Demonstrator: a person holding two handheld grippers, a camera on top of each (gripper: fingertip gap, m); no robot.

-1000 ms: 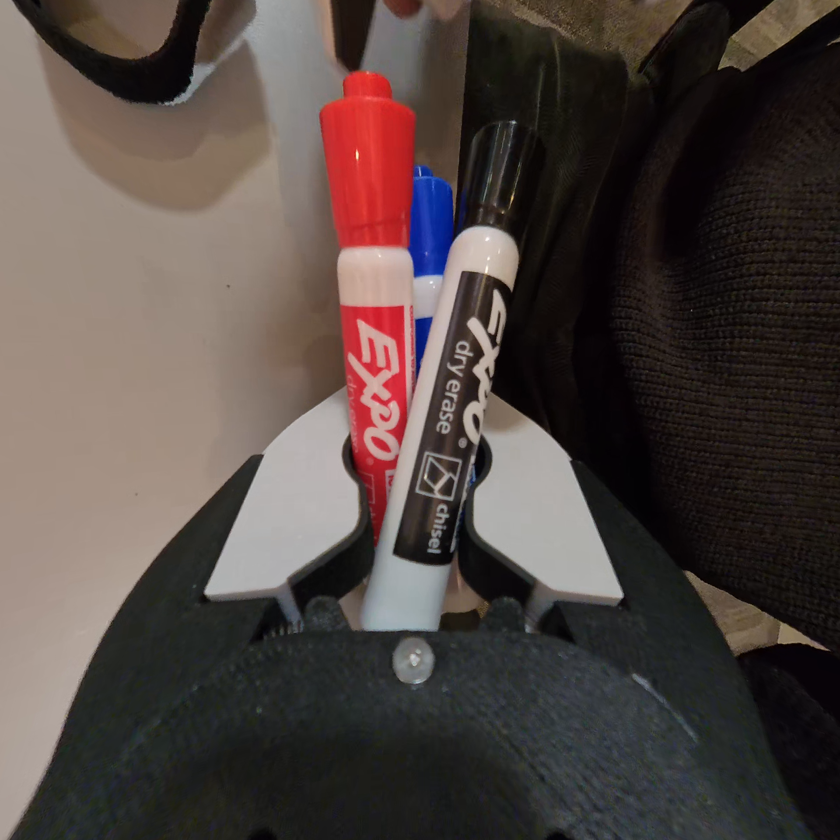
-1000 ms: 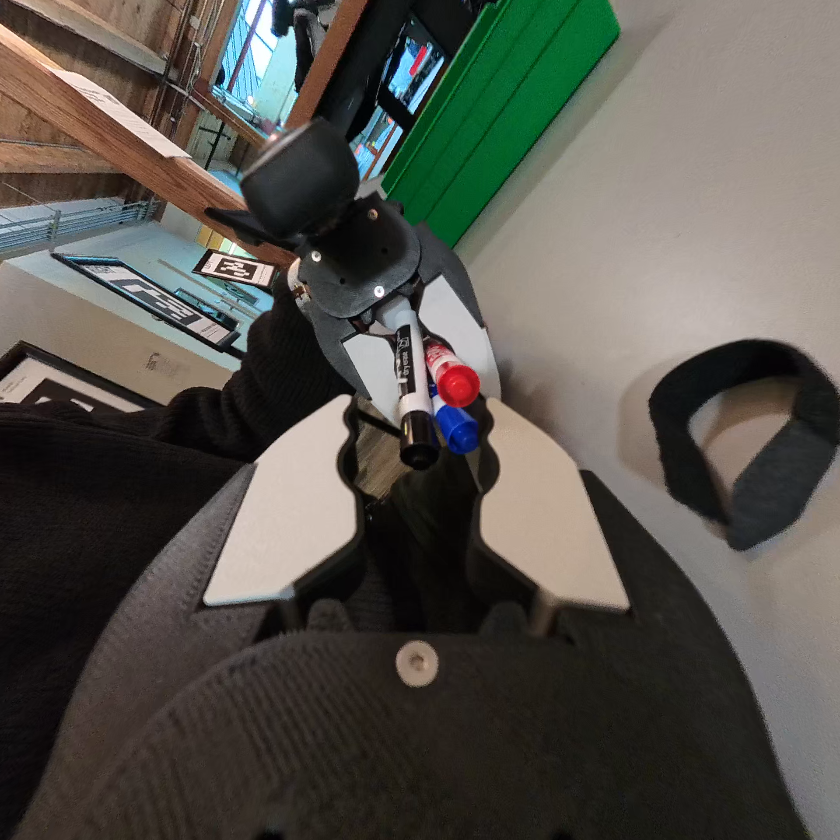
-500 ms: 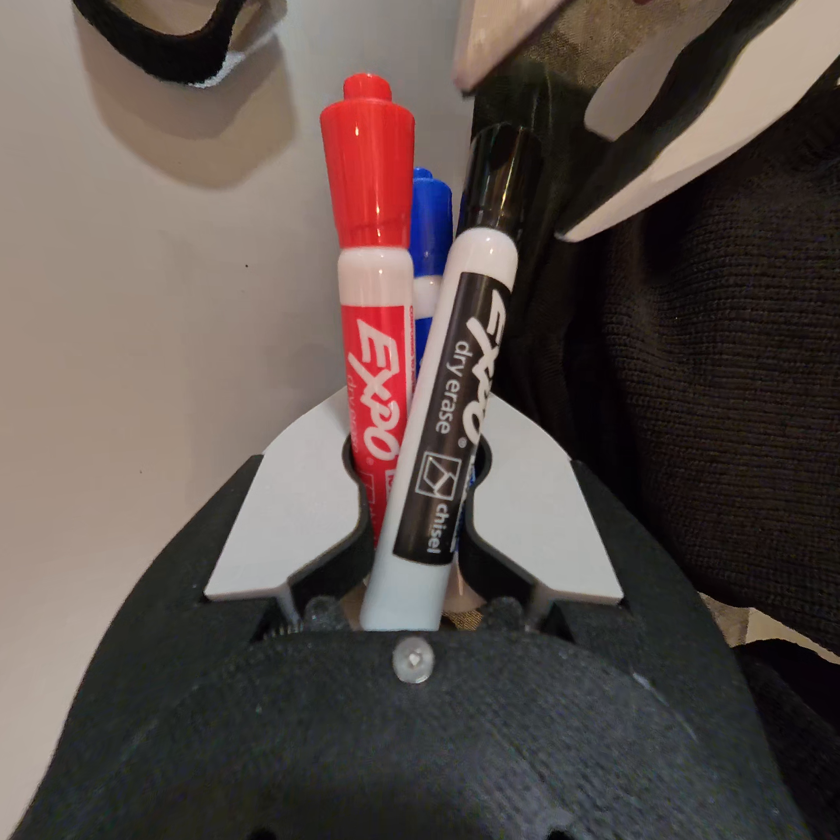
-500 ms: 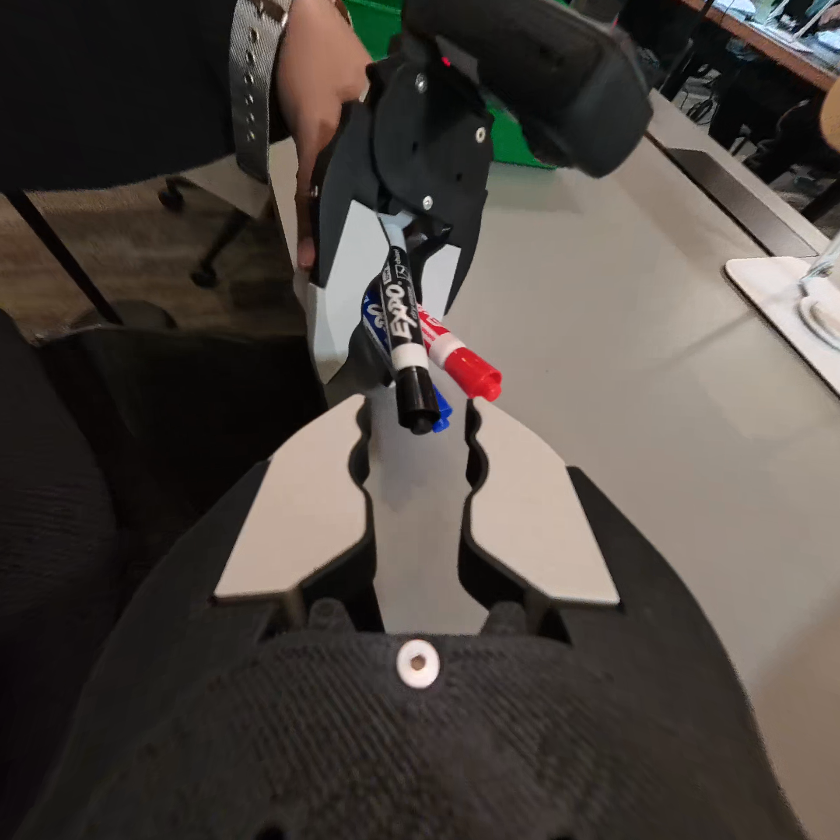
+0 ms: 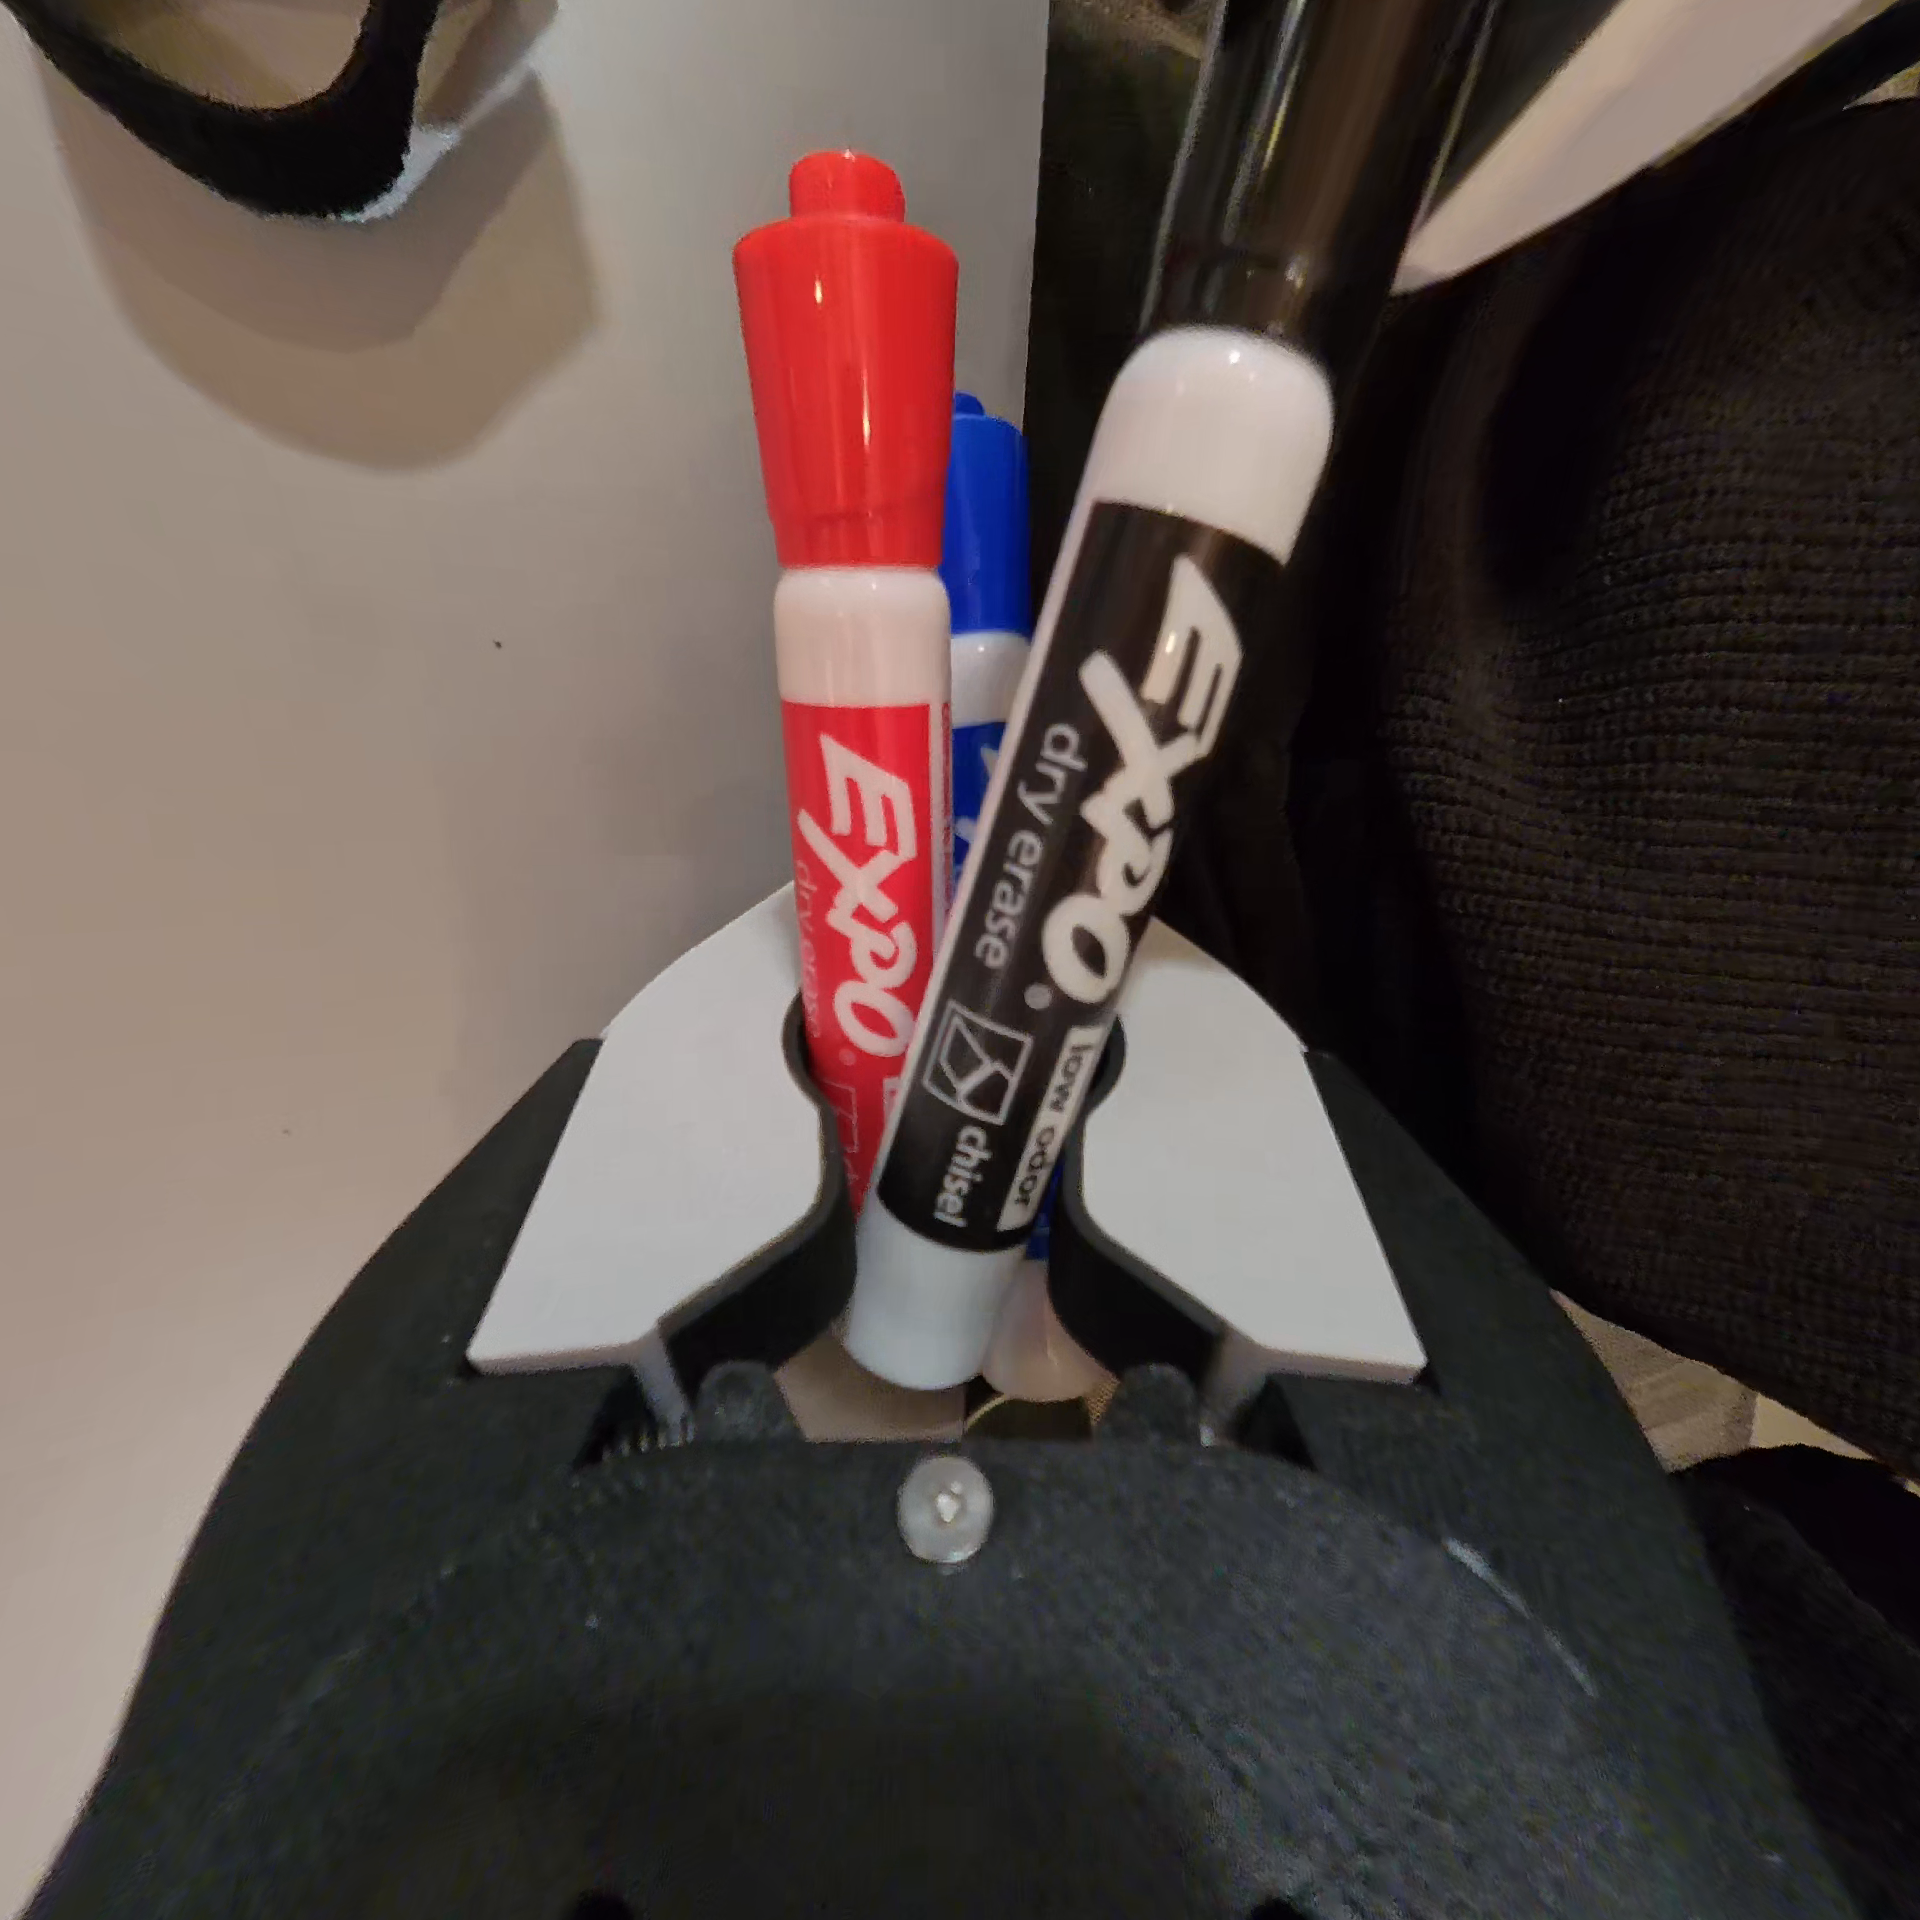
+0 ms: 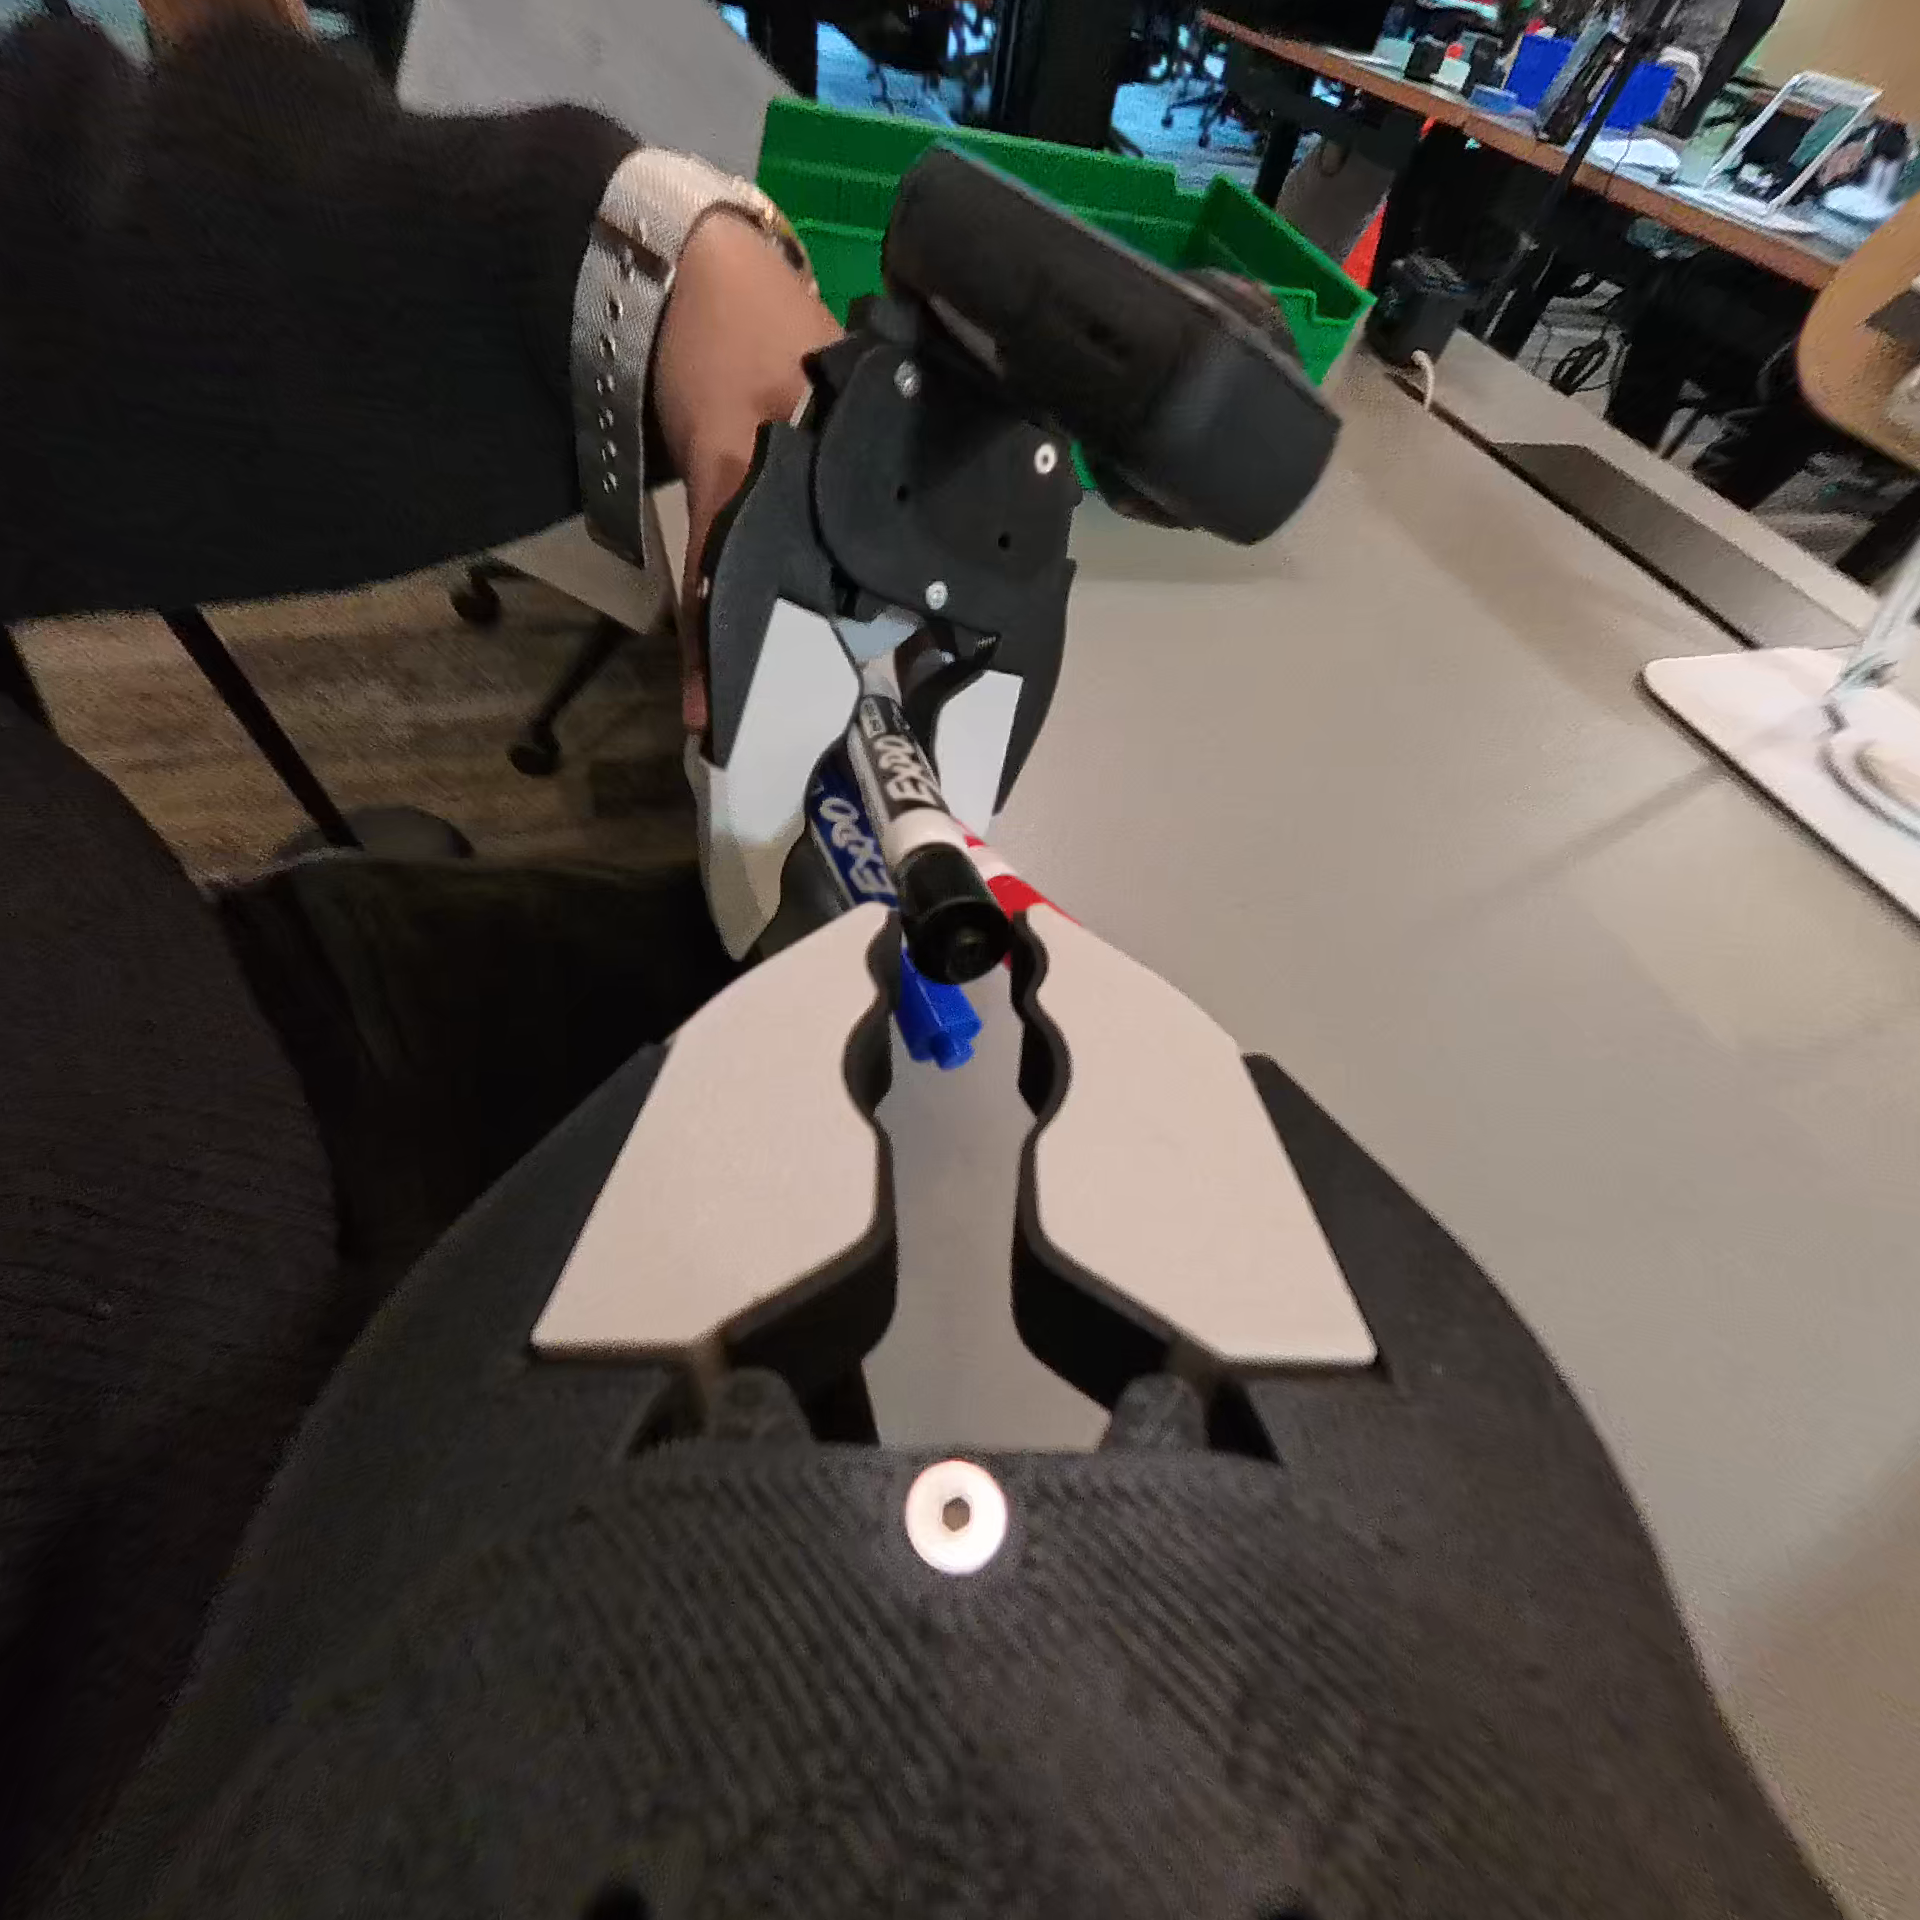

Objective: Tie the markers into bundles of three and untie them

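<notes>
Holding three markers at once, the left gripper (image 5: 956,1049) has its grey fingers (image 5: 665,1174) pinched on their lower barrels.

- Red marker (image 5: 847,582): left of the trio in the left wrist view, cap pointing to 12 o'clock, barrel seated in the finger notch.
- Blue marker (image 5: 982,540): mostly hidden behind the other two; only its cap and a strip of barrel show between them.
- Black marker (image 5: 1101,831): in front, leaning toward 1 o'clock, its black cap running off the upper edge beside a pale finger of the other gripper.
- Black strap (image 5: 260,135): a loop lying on the pale table (image 5: 260,831) at 11 o'clock, apart from the markers.
- Right gripper (image 6: 956,997): fingers (image 6: 748,1174) parted with a narrow gap. In the right wrist view the black marker's cap end sits at the mouth of that gap and the blue cap lies between the tips; whether either finger touches a cap cannot be told.
- Person's hand (image 6: 727,416): at 11 o'clock in the right wrist view, wearing a dark sleeve and a grey watch strap, gripping the left gripper's handle.
- Green bin (image 6: 1049,197): at 12 o'clock on the table, beyond the grippers.
- White pad (image 6: 1787,748): at 3 o'clock, on the table's edge of view.
</notes>
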